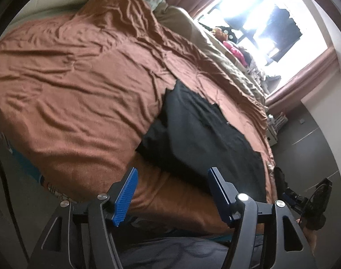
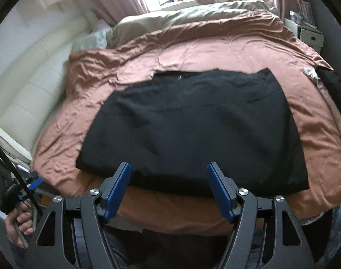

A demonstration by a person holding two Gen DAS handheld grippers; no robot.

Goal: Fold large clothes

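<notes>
Both grippers stand open and empty before the next fold.
Left wrist view: left gripper point(image 1: 171, 192), jaws wide, beside the black garment point(image 1: 206, 130) on the bed point(image 1: 69, 78). Right wrist view: right gripper point(image 2: 169, 189) should pinch the near edge squarely.

Daylight floods through the window point(image 1: 260, 20), blowing it out to white glare in both wrist views. The bed point(image 2: 192, 44) sits in soft, even light, faintly blurred. Fisheye distortion bends the edges, and dark vignetting rings each frame.
</notes>
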